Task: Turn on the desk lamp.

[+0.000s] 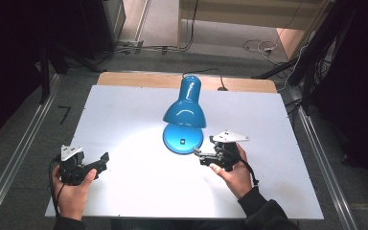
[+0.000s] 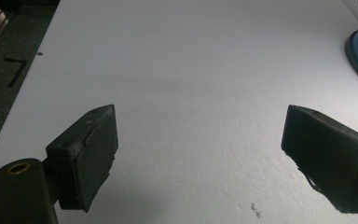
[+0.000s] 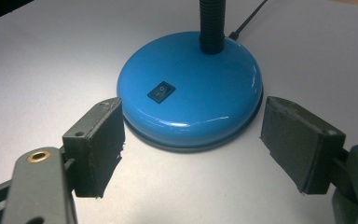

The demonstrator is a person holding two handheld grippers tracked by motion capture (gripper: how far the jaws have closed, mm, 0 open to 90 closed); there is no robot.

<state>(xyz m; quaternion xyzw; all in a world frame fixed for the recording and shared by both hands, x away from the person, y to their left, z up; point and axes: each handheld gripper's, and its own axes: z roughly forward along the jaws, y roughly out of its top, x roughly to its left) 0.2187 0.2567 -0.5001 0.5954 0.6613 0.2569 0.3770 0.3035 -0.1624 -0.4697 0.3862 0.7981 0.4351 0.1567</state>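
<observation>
Lamp (image 1: 184, 112): centre of table (image 1: 124, 191), lit.
Right gripper (image 3: 191, 149): fingers apart, just before lamp base.
Left gripper (image 2: 198, 154): fingers apart, well left of lamp.
Risk: nudged base sliding; missed switch (image 3: 161, 91).

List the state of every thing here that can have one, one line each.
Lamp: upright on the table, lit, shade aimed down at its base.
Rocker switch: on the base top, position unclear.
Left gripper: open, holding nothing.
Right gripper: open, jaws flanking the base's near edge.
</observation>
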